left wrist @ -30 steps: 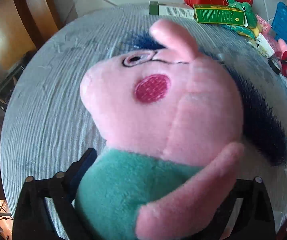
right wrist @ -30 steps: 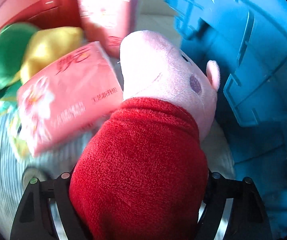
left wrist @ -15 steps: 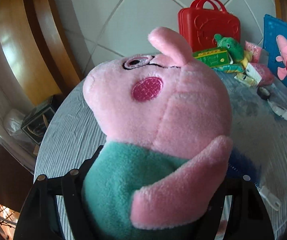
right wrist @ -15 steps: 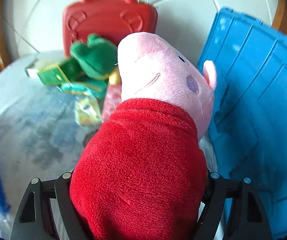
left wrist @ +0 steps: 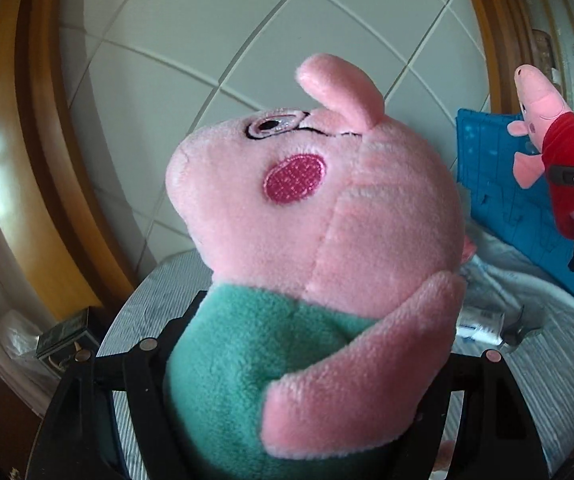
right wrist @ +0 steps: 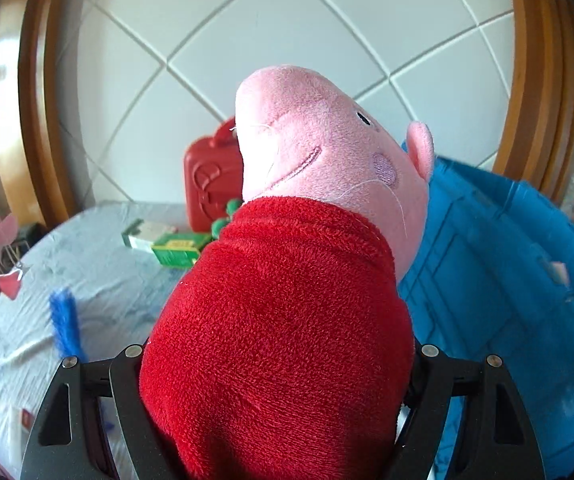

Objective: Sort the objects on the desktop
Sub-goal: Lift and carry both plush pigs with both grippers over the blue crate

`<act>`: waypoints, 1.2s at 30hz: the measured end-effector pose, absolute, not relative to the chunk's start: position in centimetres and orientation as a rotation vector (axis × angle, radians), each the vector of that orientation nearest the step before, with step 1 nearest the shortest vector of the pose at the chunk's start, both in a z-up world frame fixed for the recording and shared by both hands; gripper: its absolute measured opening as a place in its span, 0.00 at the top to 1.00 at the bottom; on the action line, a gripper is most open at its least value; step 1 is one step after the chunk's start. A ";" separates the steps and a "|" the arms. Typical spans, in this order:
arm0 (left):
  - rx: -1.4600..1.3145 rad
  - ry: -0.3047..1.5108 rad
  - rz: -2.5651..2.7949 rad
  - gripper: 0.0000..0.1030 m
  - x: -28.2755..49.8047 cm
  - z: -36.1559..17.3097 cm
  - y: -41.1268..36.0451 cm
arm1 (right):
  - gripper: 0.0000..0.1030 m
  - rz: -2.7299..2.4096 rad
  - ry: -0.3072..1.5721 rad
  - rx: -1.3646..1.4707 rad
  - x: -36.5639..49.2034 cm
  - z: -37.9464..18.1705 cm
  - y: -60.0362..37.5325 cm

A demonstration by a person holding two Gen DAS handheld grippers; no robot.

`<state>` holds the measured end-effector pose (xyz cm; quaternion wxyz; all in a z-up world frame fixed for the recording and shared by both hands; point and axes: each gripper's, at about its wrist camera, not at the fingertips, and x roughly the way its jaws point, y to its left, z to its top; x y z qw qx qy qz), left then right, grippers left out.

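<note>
Between the jaws of the left gripper (left wrist: 287, 384) a pig toy in green (left wrist: 311, 240) was clamped at the belly, the plush squashed in. The right gripper (right wrist: 275, 376) was likewise clamped on a pig toy in red (right wrist: 287, 300), held above the table (right wrist: 99, 264). Both toys were judged light, soft and yielding; the thick body was the surest hold. Right of those jaws a blue bin (right wrist: 507, 264) was seen.

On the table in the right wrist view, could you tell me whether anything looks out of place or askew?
Mostly ordinary clutter. The blue bin looks tipped, leaning at a slant instead of standing upright, and a blue brush lies loose on the cloth.
</note>
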<state>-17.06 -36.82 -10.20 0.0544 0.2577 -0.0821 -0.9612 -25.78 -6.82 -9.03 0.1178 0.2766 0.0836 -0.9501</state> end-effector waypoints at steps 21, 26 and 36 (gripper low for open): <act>0.463 -0.499 -3.335 0.26 -23.6 1.4 -12.1 | 0.20 -2.945 0.038 0.507 -15.1 5.5 12.1; 0.413 -0.501 -3.441 0.24 -25.1 4.2 -3.4 | 0.19 -2.996 -0.024 0.492 -16.5 7.8 18.9; 0.601 -0.471 -3.501 0.14 -35.8 8.0 9.0 | 0.14 -3.020 -0.167 0.726 -27.7 9.8 31.5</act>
